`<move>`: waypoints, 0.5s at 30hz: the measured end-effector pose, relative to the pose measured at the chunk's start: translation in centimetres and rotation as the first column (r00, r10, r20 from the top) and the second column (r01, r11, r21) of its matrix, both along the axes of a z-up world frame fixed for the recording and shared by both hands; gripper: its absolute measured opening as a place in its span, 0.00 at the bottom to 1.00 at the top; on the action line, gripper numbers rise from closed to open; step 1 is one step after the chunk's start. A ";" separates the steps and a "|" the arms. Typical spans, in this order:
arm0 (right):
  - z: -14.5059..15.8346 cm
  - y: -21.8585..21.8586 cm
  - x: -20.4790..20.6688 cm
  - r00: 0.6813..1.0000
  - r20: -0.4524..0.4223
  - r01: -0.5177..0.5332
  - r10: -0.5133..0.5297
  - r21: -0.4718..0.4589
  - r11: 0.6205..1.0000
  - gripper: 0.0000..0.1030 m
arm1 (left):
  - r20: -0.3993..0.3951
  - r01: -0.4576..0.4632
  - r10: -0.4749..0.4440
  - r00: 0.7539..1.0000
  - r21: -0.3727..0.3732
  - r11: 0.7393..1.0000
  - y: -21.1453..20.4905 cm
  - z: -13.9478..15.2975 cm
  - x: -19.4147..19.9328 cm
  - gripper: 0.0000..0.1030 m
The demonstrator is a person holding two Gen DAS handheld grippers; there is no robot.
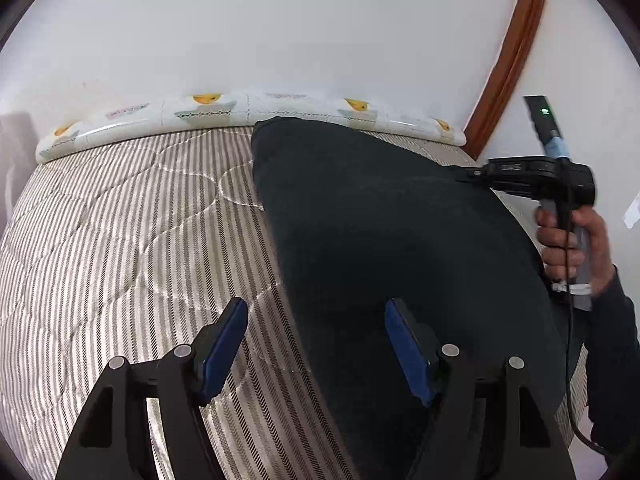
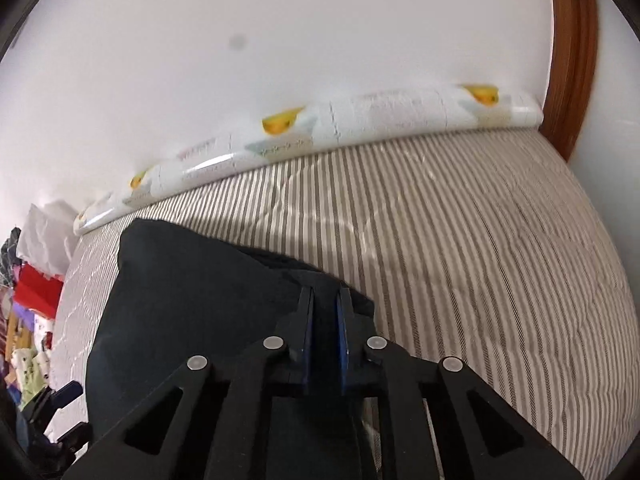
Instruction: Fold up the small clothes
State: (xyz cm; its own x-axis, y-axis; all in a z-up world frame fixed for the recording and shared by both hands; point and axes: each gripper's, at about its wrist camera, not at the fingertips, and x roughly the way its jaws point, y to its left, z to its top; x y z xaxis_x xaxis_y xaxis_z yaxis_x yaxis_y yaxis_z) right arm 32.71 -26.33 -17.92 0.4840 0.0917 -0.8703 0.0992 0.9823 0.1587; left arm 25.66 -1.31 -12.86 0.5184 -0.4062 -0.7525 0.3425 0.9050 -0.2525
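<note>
A dark navy garment (image 1: 380, 240) lies spread on a striped mattress (image 1: 120, 240). My left gripper (image 1: 316, 312) is open above the garment's near left edge, its blue pads (image 1: 408, 352) wide apart with nothing between them. The right gripper (image 1: 468, 174) shows at the garment's far right edge, held by a hand. In the right wrist view the right gripper (image 2: 325, 296) is shut on an edge of the dark garment (image 2: 192, 288), which lies to its left on the mattress (image 2: 480, 260).
A white padded strip with yellow prints (image 1: 248, 114) runs along the mattress's far edge against a white wall. A brown wooden frame (image 1: 508, 60) stands at the right. A pile of coloured clothes (image 2: 28, 320) lies at the far left in the right wrist view.
</note>
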 end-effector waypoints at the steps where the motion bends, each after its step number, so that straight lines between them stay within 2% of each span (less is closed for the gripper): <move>1: 0.5 -0.2 -0.5 1.000 0.010 0.015 -0.015 -0.008 1.000 0.18 | -0.005 -0.002 0.002 1.000 -0.005 1.000 0.1 0.2 -0.2 0.67; 2: 1.3 -0.5 -1.4 0.999 0.035 0.031 -0.031 -0.025 0.999 0.21 | -0.009 0.001 -0.001 1.000 -0.012 1.000 0.2 0.3 -0.5 0.67; 4: 2.7 -0.6 -3.4 0.998 0.058 0.032 -0.029 -0.061 0.998 0.35 | -0.011 0.007 -0.007 1.000 -0.017 1.000 0.3 0.6 -1.0 0.67; 7: 3.6 -1.2 -7.0 0.998 0.056 0.009 -0.007 -0.020 1.000 0.45 | -0.009 0.012 -0.013 1.000 -0.013 1.000 0.1 1.1 -2.2 0.67; 13: 1.6 -1.6 -12.4 1.000 0.004 0.001 -0.001 0.090 0.996 0.48 | 0.002 -0.006 0.006 1.000 0.002 1.000 0.0 1.9 -4.4 0.67; 15: 0.6 -1.6 -13.1 1.000 -0.001 0.008 -0.008 0.142 0.990 0.38 | 0.005 -0.014 0.014 1.000 0.019 1.000 -0.1 2.1 -4.8 0.67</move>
State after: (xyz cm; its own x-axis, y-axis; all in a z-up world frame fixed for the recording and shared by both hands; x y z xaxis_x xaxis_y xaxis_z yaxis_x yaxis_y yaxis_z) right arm 19.62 -27.89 -17.33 0.4845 0.2104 -0.8491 0.1071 0.9491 0.2963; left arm 20.84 -1.37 -10.81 0.5278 -0.3847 -0.7572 0.3311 0.9142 -0.2337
